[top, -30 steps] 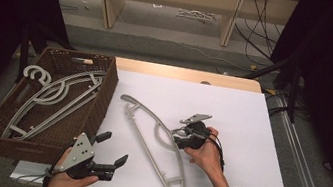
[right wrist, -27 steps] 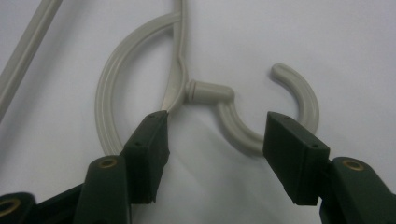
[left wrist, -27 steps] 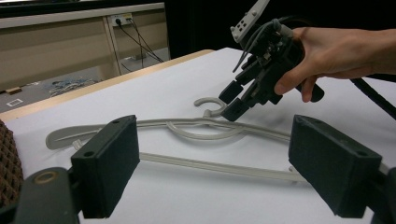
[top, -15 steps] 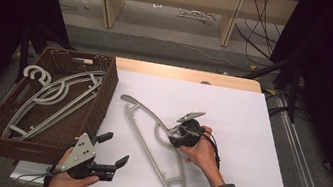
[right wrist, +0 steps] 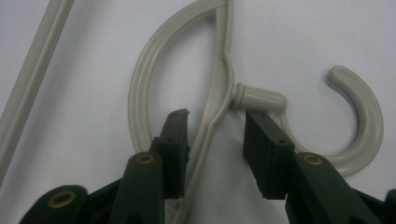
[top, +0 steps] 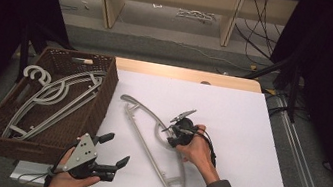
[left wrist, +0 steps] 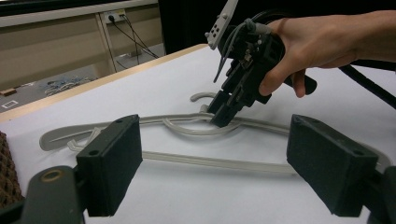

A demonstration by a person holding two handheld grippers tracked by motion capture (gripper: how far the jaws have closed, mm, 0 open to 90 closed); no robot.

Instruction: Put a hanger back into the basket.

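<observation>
A grey plastic hanger lies flat on the white table. My right gripper points down at its middle, beside the hook. In the right gripper view the jaws straddle the hanger's top beam just below the hook's neck. They have just been closing; the left pad is almost on the beam and the right pad stands apart from it. My left gripper hovers open and empty at the front left, facing the hanger and the right gripper.
A brown wicker basket stands at the left edge of the table, holding more grey hangers. The right half of the white table is bare. Shelving and cables lie beyond the far edge.
My right gripper has shifted slightly left onto the hanger's middle and its jaws have narrowed around the beam. The left gripper has stayed put.
</observation>
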